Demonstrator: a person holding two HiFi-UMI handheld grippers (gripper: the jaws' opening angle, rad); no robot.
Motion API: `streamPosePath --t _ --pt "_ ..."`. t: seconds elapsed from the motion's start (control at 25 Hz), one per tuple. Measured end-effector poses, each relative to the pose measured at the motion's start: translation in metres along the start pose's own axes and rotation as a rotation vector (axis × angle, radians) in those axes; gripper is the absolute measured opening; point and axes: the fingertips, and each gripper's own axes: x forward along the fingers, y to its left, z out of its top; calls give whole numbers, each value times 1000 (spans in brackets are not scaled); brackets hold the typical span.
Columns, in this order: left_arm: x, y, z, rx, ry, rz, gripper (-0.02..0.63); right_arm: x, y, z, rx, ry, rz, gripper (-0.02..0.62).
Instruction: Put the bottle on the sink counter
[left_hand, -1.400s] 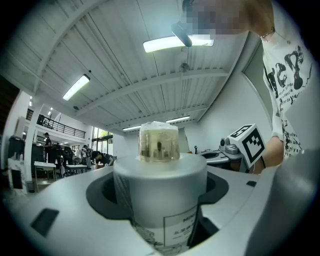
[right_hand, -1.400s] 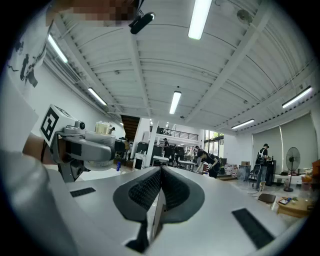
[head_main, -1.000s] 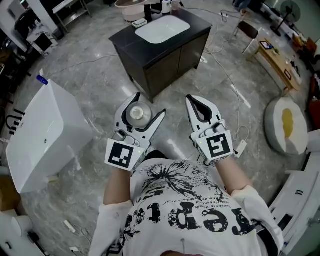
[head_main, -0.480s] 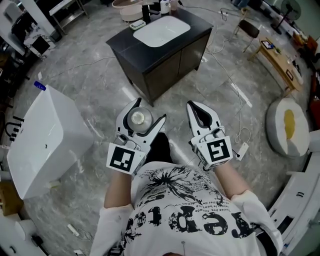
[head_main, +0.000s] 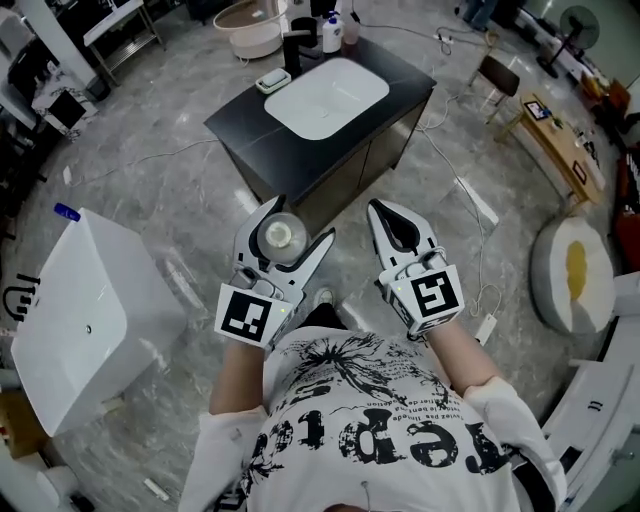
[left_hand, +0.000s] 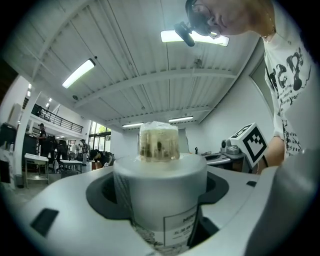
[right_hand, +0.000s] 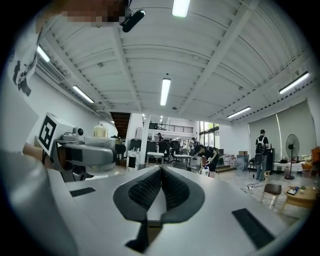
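A white bottle (head_main: 280, 237) with a pale cap stands upright between the jaws of my left gripper (head_main: 284, 226), which is shut on it. In the left gripper view the bottle (left_hand: 159, 186) fills the middle, its label low on the front. My right gripper (head_main: 399, 221) is held level beside the left one, its jaws shut with nothing between them. In the right gripper view the right gripper (right_hand: 161, 172) shows its dark pads pressed together. The sink counter (head_main: 235, 126), a dark cabinet with a white basin (head_main: 325, 97), stands ahead of both grippers on the floor.
A black tap (head_main: 294, 48), a white pump bottle (head_main: 332, 33) and a small dish (head_main: 271, 81) sit along the counter's far edge. A white tub (head_main: 75, 320) lies at the left. Cables (head_main: 470, 190) trail across the marble floor; a low wooden table (head_main: 556, 132) stands at the right.
The sink counter has come nearer and lower in the head view as the person walks towards it. Both grippers keep their pose, the left one still holding the bottle.
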Motion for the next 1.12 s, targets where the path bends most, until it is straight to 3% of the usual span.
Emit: streamPosePath --t 0.28,0.6,0.92,1.12 --pt "82 116 -8 1 -32 5 348 132 -50 -3 2 25 -2 14" --pt "139 203 -41 -37 27 76 348 243 -86 -22 17 69 83 14" --pt "212 287 -66 -19 59 249 348 365 -144 -30 29 63 254 14" --pt "251 340 -94 -14 169 391 348 445 -175 -31 26 71 402 14"
